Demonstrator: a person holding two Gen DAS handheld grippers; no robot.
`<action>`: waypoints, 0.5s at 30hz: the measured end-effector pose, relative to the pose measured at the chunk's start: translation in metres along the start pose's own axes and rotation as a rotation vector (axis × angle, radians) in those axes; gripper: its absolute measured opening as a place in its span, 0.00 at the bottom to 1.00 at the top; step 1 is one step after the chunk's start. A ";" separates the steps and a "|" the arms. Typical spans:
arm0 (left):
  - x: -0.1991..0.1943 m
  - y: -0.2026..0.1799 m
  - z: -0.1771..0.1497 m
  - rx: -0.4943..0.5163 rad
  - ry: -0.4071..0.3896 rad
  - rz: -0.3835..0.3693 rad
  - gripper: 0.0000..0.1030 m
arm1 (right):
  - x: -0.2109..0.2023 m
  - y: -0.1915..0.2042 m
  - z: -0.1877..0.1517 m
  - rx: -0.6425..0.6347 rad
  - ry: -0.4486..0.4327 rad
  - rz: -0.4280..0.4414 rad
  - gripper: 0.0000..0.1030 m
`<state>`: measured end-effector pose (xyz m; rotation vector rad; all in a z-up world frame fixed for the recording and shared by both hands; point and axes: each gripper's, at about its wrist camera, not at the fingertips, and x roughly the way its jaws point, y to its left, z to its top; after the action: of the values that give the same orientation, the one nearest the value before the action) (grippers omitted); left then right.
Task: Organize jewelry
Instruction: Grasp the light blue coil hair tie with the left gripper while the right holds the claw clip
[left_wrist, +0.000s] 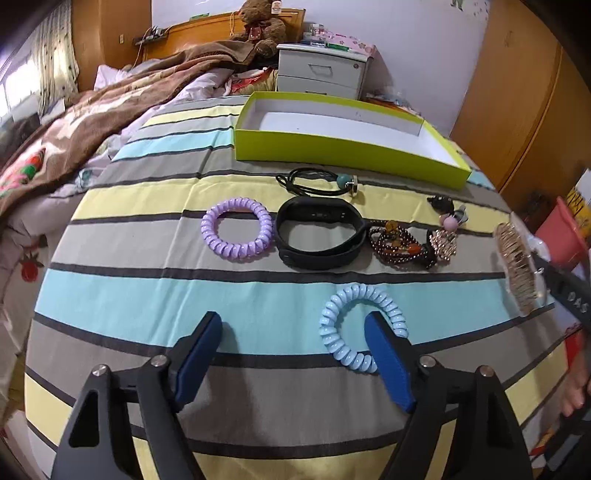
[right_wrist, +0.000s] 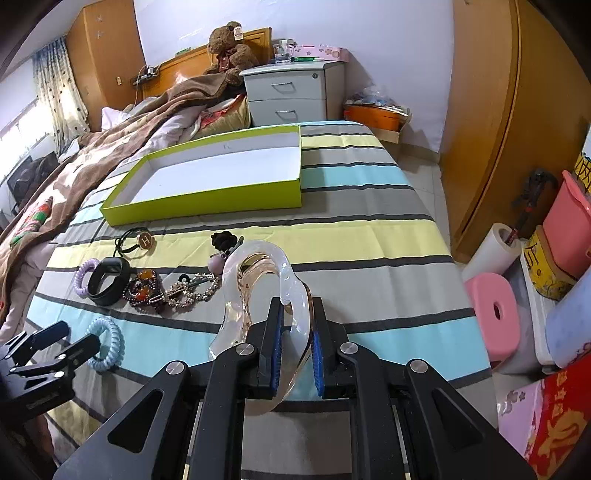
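Note:
My right gripper (right_wrist: 295, 317) is shut on a clear hair claw clip (right_wrist: 255, 280) and holds it above the striped bedspread; the clip also shows at the right edge of the left wrist view (left_wrist: 517, 273). My left gripper (left_wrist: 293, 325) is open, its right finger inside a light blue spiral hair tie (left_wrist: 354, 325), which also shows in the right wrist view (right_wrist: 107, 343). Beyond lie a purple spiral hair tie (left_wrist: 236, 234), a black wristband (left_wrist: 317, 236), a dark bead bracelet (left_wrist: 399, 243), a black cord hair tie with a charm (left_wrist: 317, 182) and sparkly clips (right_wrist: 192, 291). An open lime-green box (left_wrist: 332, 147) stands behind them; it also shows in the right wrist view (right_wrist: 207, 203).
A brown blanket (left_wrist: 92, 122) is heaped on the bed's left. A white nightstand (right_wrist: 291, 92) and teddy bear (right_wrist: 229, 48) stand at the back. A pink stool (right_wrist: 495, 314), paper roll and bins sit on the floor to the right of the bed.

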<state>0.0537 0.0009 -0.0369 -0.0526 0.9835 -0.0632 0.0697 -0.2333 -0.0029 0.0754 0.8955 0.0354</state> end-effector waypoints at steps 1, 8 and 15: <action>0.000 -0.002 0.000 0.008 0.001 0.000 0.74 | -0.001 -0.001 0.000 0.002 -0.004 0.004 0.14; 0.002 -0.011 0.000 0.055 -0.023 0.048 0.55 | -0.001 -0.002 -0.003 0.009 -0.006 0.022 0.14; 0.001 -0.017 0.002 0.086 -0.038 0.029 0.23 | 0.000 -0.004 -0.004 0.011 -0.004 0.026 0.14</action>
<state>0.0559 -0.0166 -0.0352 0.0392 0.9419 -0.0771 0.0670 -0.2367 -0.0056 0.0976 0.8911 0.0541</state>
